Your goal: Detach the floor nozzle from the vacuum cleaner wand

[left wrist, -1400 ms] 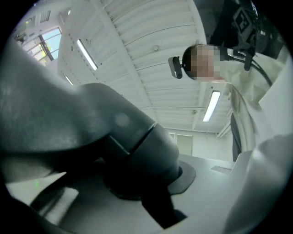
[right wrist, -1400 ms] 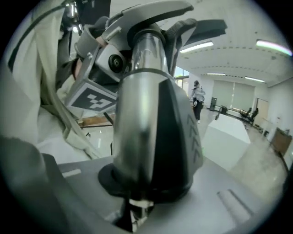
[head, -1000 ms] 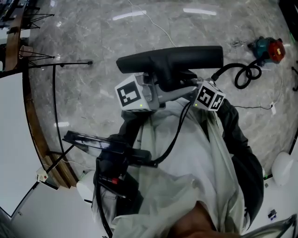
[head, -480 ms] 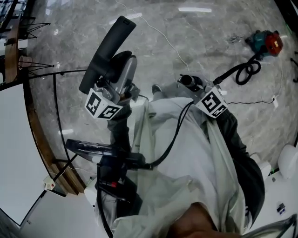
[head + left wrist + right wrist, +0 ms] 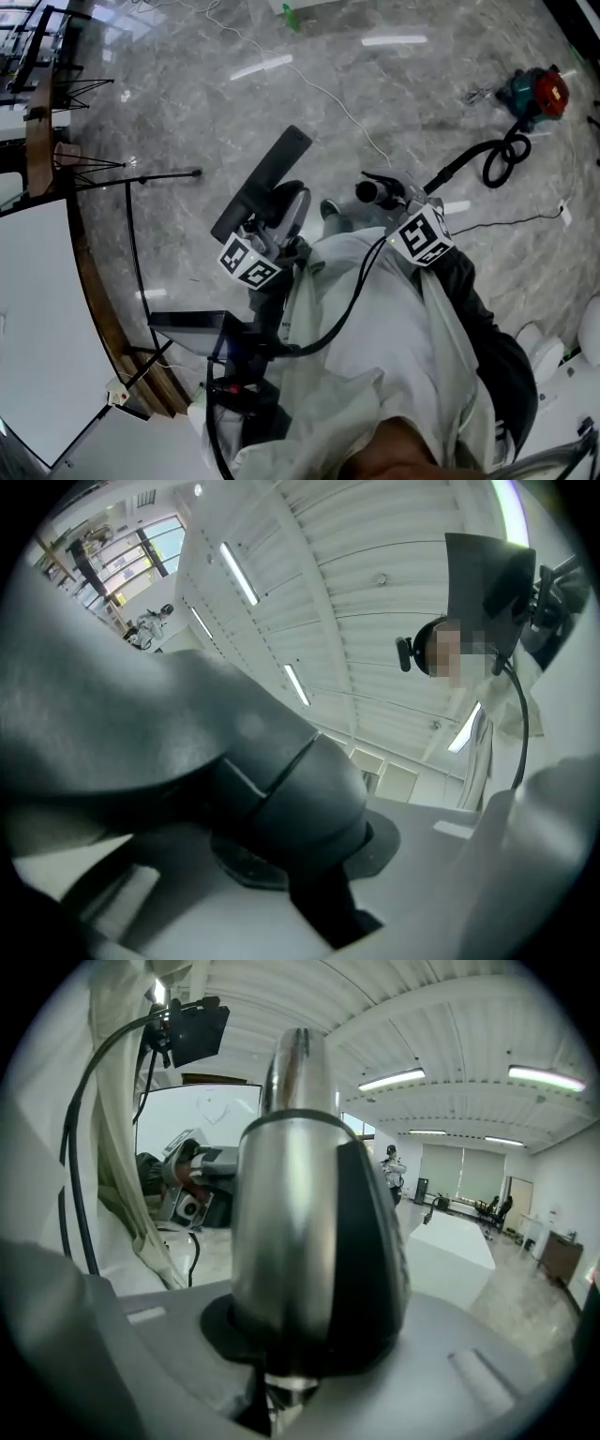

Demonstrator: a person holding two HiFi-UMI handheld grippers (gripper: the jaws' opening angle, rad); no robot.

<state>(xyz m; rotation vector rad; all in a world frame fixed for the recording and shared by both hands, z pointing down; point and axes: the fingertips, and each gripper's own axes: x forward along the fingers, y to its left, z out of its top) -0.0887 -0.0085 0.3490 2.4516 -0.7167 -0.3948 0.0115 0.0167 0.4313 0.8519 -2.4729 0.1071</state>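
Floor: grey veined marble (image 5: 187,84), glossy, with strips of ceiling light mirrored in it
Person: pale coat (image 5: 375,356) fills the lower head view; a black cable (image 5: 349,295) runs up across it toward the right gripper
Left gripper: left gripper (image 5: 279,236), marker cube nearest the coat, jaws pinched on the neck of the floor nozzle
Floor nozzle: floor nozzle (image 5: 264,178) is off the wand and held above the floor, its long black head slanting up and to the right; in the left gripper view its dark body (image 5: 187,733) fills the frame against a white ribbed ceiling
Right gripper: right gripper (image 5: 392,202), jaws clamped on the free end of the wand
Wand: wand (image 5: 370,192) ends in an open round mouth just beside the nozzle's neck, apart from it, with a shoe (image 5: 330,208) showing between them; in the right gripper view it is a silver tube (image 5: 291,1222) with a black strip down one side, standing up between the jaws
Hose: black hose (image 5: 489,155) runs away from the right gripper and curls on the floor
Vacuum body: red and teal vacuum cleaner (image 5: 536,94) lies well apart, at the hose's far end
Left edge: white surface (image 5: 37,328) with a curved wooden rim, a thin black stand (image 5: 131,175) beside it
Far floor: white cord (image 5: 347,108) trails across the marble
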